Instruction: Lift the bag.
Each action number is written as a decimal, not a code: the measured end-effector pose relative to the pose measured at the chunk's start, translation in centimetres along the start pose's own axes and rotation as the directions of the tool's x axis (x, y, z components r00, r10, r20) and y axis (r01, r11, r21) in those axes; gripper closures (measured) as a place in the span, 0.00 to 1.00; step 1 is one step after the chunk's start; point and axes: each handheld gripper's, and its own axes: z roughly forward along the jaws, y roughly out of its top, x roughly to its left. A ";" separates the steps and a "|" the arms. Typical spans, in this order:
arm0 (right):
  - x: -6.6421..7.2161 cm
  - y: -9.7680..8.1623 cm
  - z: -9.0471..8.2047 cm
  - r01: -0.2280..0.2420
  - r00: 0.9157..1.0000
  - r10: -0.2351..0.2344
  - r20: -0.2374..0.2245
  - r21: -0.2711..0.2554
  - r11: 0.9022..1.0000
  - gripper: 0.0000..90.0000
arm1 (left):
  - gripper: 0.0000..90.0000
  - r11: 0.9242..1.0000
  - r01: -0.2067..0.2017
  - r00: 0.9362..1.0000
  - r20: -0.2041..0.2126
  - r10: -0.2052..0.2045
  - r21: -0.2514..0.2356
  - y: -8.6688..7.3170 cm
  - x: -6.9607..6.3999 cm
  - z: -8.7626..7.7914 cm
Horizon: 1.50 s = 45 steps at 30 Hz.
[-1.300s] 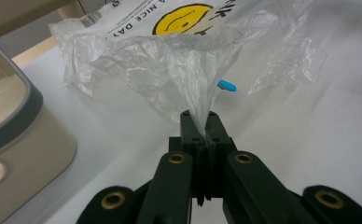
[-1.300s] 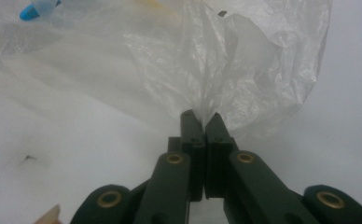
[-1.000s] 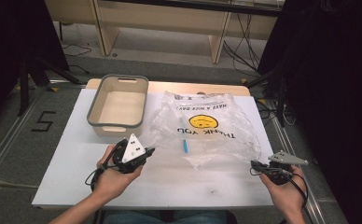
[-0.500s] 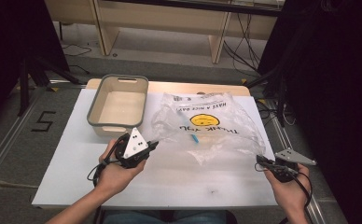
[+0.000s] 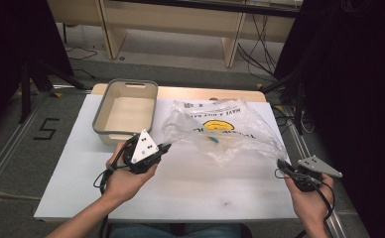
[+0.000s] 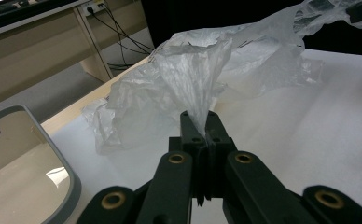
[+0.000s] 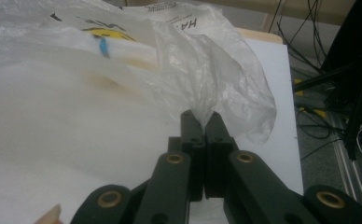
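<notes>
A clear plastic bag (image 5: 225, 131) with a yellow smiley face and black lettering is stretched over the white table between my two grippers. My left gripper (image 5: 166, 146) is shut on the bag's left corner, which rises from between the jaws as a bunched fan of film (image 6: 195, 88). My right gripper (image 5: 282, 163) is shut on the bag's right corner (image 7: 206, 105) near the table's right edge. A small blue object (image 5: 213, 139) shows through the film (image 7: 103, 45). The bag's left side is lifted off the table.
A grey rectangular tub (image 5: 127, 108) stands empty at the table's back left, close to my left hand; its rim (image 6: 53, 154) shows in the left gripper view. The white tabletop (image 5: 195, 188) lies bare in front. Cables and desk legs lie on the floor beyond.
My left gripper has risen a little and drawn the bag's left corner up, so the film bulges higher. My right gripper has shifted slightly right, pulling the bag tauter.
</notes>
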 end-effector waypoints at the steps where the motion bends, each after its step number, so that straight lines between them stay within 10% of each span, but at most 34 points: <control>1: 0.0 0.0 0.0 0.000 1.000 0.000 0.005 -0.007 1.000 0.99 | 0.99 1.000 -0.002 1.000 0.000 0.002 0.000 0.1 0.0 0.0; 23: -0.1 2.0 -1.2 -0.011 0.994 0.031 0.108 -0.180 0.984 0.99 | 0.99 0.998 0.012 1.000 -0.010 -0.013 -0.058 1.7 0.4 -0.5; 45: 1.0 5.6 -1.7 0.010 0.995 0.021 0.098 -0.304 0.953 0.99 | 0.99 0.990 0.049 0.997 -0.050 -0.056 -0.135 2.7 2.0 -2.2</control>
